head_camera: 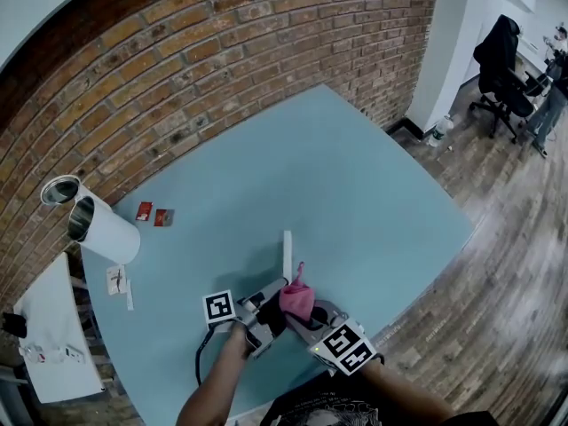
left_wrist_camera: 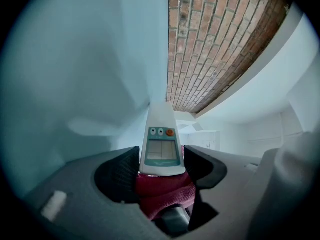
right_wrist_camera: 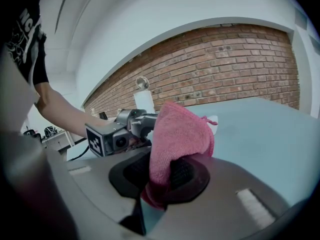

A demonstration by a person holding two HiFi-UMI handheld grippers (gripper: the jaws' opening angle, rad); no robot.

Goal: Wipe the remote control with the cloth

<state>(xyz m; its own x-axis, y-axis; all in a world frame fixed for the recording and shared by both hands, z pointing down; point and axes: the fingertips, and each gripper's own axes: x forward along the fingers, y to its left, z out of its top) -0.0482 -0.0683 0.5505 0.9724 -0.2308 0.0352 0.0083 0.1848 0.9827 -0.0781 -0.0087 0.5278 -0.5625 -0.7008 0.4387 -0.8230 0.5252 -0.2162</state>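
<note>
A brick wall (head_camera: 222, 51) is seen behind a light blue table (head_camera: 373, 185), which fills most of the head view. Two white cylinders (head_camera: 98, 224) are seen near the table's left edge, and two small red items (head_camera: 153, 213) lie just beside them on the tabletop.

At the near edge of the table the two grippers are held close together. The left gripper (head_camera: 256, 316) is clenched on the remote control (head_camera: 287, 254). In the left gripper view the white remote control (left_wrist_camera: 160, 144) is gripped at its near end between the two dark pads, with its screen and buttons turned to the camera and its far end pointing out over the table. It is held off the tabletop and, in the head view, is seen on edge.

The right gripper (head_camera: 306, 319) is closed on the cloth (head_camera: 296, 298) — pink, pinched between the jaws and bunched above them in the right gripper view (right_wrist_camera: 177, 131). The cloth is seen against the near end of the remote control, just under it in the left gripper view (left_wrist_camera: 165, 194), between the two grippers.
</note>
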